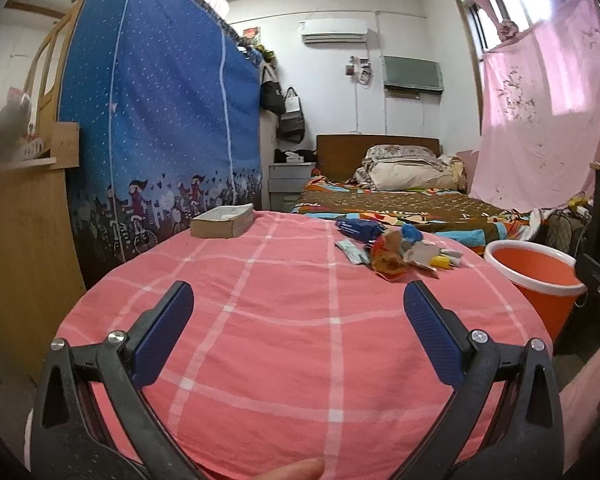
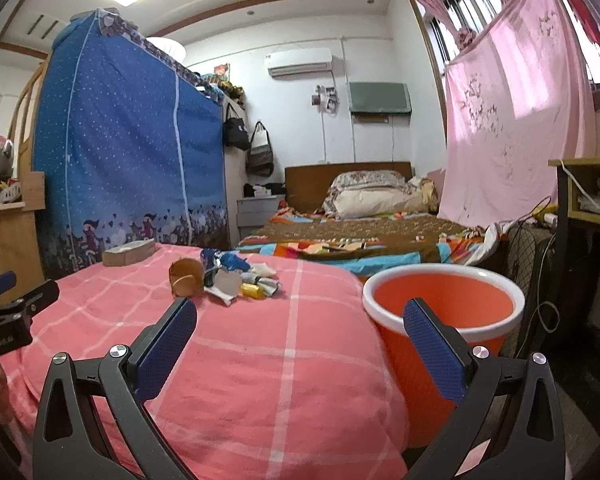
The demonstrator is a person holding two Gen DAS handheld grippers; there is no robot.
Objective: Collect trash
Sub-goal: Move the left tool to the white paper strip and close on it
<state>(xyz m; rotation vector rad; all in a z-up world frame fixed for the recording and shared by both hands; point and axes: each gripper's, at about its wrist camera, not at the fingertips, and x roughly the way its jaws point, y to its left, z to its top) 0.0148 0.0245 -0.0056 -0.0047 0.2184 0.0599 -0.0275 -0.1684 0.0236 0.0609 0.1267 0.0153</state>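
1. While both pairs of tongs are hanging low over the pink checked cloth (image 1: pixel 284 320), the left tongs (image 1: pixel 299 300) are gaping wide, their blue pads (image 1: pixel 164 332) gripping nothing and touching nothing.
2. The right tongs (image 2: pixel 300 316) are spreading just as wide, also carrying nothing; one blue pad (image 2: pixel 434 352) is showing in front of the orange bucket (image 2: pixel 444 300), though contact cannot be told.
3. Both tools are pointing forward across the cloth toward the far end of the room, roughly level.
4. A fingertip (image 1: pixel 296 470) is peeking in at the bottom edge of the left view, under the tongs.
5. The trash pile (image 1: pixel 396 248) of wrappers and scraps is lying on the cloth ahead, toward the right of the left tongs and well apart from both pairs.
6. The bucket is standing just beside the cloth's right edge, near the pile.
7. A thick book (image 1: pixel 222 222) is resting at the far left of the cloth, apart from the trash.
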